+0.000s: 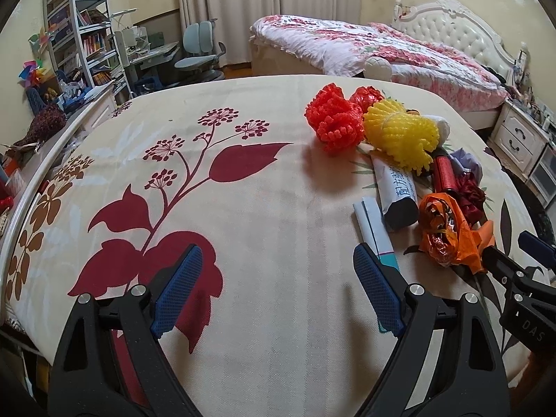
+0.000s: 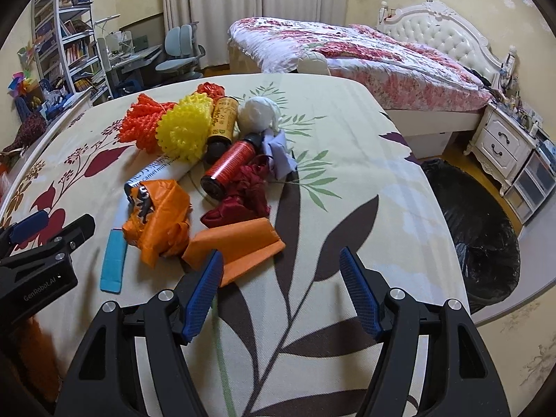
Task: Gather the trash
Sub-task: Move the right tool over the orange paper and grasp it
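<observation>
Both grippers — left gripper (image 1: 278,292) and right gripper (image 2: 281,292) — are held spread, gripping nothing. Trash pile (image 2: 208,160) is heaped on the tablecloth (image 2: 347,160); a black-lined bin (image 2: 479,229) — contents unseen — is beside it.

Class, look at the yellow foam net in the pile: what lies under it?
Under the yellow foam net a white printed tube pokes out toward the orange bag. How far the tube runs beneath, and anything else there, is covered.
</observation>
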`<action>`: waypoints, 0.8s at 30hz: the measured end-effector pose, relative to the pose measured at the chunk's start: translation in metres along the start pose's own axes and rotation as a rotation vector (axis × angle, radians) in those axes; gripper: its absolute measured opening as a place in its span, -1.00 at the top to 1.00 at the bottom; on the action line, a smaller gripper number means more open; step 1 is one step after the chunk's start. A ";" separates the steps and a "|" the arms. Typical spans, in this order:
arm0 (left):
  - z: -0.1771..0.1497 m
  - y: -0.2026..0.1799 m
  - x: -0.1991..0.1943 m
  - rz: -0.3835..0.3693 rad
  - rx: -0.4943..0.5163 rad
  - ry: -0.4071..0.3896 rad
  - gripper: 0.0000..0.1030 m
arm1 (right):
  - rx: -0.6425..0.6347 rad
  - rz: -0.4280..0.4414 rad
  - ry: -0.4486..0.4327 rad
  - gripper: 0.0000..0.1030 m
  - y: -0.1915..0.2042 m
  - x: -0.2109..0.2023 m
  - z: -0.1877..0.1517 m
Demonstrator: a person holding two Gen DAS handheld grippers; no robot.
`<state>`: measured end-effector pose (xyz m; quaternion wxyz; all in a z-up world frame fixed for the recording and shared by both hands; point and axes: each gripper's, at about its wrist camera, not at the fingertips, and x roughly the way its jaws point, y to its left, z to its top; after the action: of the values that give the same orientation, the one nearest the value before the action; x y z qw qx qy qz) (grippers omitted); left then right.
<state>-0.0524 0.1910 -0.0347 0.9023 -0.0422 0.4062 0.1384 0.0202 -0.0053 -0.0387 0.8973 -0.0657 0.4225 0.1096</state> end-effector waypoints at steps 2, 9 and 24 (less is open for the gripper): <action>-0.001 -0.003 0.001 0.001 0.006 0.004 -0.68 | 0.017 -0.002 0.004 -0.32 -0.007 -0.001 -0.004; -0.001 -0.001 0.001 0.004 -0.002 0.009 -0.68 | 0.040 0.021 -0.033 -0.32 -0.005 -0.006 0.007; -0.003 0.004 0.003 0.004 -0.018 0.017 -0.68 | 0.017 0.004 0.001 -0.41 0.002 0.008 0.001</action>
<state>-0.0540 0.1952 -0.0387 0.8981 -0.0508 0.4127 0.1435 0.0250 -0.0023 -0.0443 0.8973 -0.0572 0.4242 0.1076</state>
